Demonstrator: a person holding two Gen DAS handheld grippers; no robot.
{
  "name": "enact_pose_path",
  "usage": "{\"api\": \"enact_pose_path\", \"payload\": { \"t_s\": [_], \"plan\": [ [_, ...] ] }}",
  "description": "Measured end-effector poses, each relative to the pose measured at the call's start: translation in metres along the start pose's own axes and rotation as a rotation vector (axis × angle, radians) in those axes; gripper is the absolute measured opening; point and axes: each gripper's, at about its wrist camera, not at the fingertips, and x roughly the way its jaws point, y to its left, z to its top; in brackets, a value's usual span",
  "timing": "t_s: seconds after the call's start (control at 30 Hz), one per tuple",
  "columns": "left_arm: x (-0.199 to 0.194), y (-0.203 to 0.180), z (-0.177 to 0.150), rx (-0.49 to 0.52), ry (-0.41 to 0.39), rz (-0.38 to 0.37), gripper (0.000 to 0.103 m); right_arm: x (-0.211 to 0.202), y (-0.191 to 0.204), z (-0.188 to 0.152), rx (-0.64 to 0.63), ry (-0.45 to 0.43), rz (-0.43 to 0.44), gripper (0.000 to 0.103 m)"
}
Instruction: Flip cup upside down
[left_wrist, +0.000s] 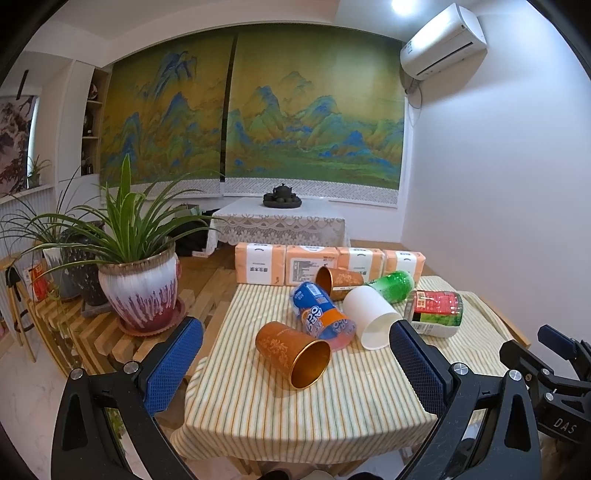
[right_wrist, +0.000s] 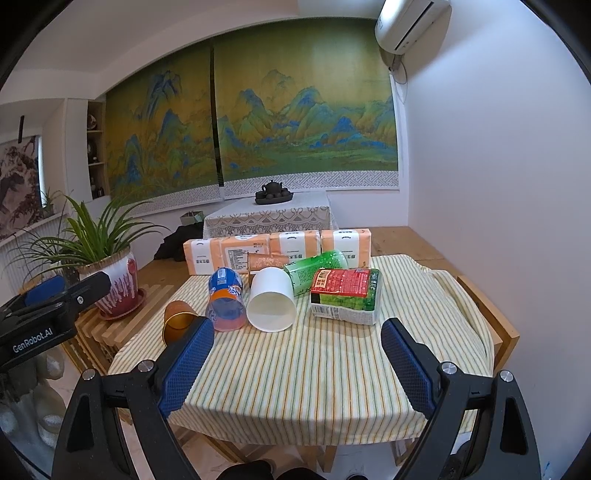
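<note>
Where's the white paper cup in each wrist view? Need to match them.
Left wrist: white paper cup lies on its side right of centre, mouth toward the camera, just beyond the right finger.
Right wrist: same cup sits near centre, mouth toward the camera.
Shared landmark: the blue-and-orange cup lying at its left in both.

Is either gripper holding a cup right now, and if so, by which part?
Nothing is held. The left gripper and the right gripper are both open and empty, short of the cups lying on the striped cloth.
</note>
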Motion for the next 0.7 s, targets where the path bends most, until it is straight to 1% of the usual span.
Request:
{"api": "enact_pose_path", "payload": {
  "t_s": [0.7],
  "plan": [
    [0.0046, -0.0013, 0.0001, 0.002, 0.006, -0.002, 0.102, 0.0046, 0.002, -0.0015, -0.006, 0.004, 0.0, 0.09]
  ]
}}
